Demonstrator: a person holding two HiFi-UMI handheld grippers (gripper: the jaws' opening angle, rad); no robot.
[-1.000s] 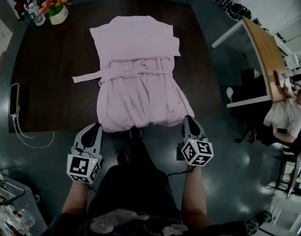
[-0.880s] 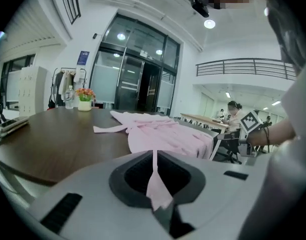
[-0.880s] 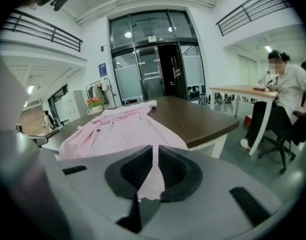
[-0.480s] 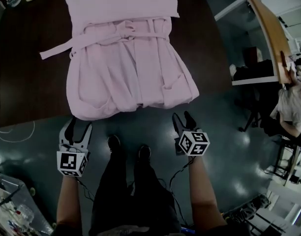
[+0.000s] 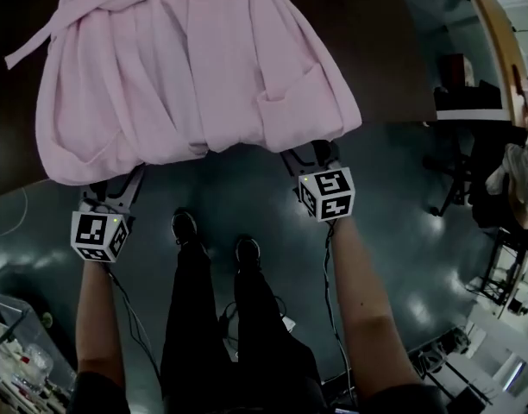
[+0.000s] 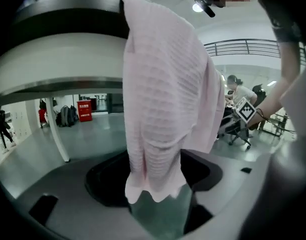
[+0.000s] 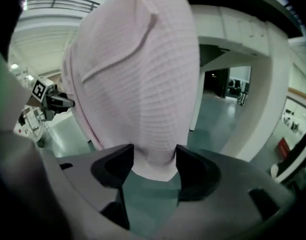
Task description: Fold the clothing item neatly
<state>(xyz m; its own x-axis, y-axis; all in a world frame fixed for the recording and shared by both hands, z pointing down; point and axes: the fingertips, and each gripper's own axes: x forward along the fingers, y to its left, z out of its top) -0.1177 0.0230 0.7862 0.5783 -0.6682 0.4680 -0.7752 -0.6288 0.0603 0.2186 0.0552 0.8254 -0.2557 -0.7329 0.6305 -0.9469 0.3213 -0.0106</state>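
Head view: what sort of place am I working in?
Likely an open-plan office or lab hall: a wooden desk with a seated person, polished floor, and an upper-level railing in the left gripper view.

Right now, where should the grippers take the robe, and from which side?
Its hanging hem, near the two bottom corners, coming from below. The robe drapes over the table's near edge, so the hem hangs free. Left gripper and right gripper jaws have just been opening; hem fabric sits between both, not pinched.
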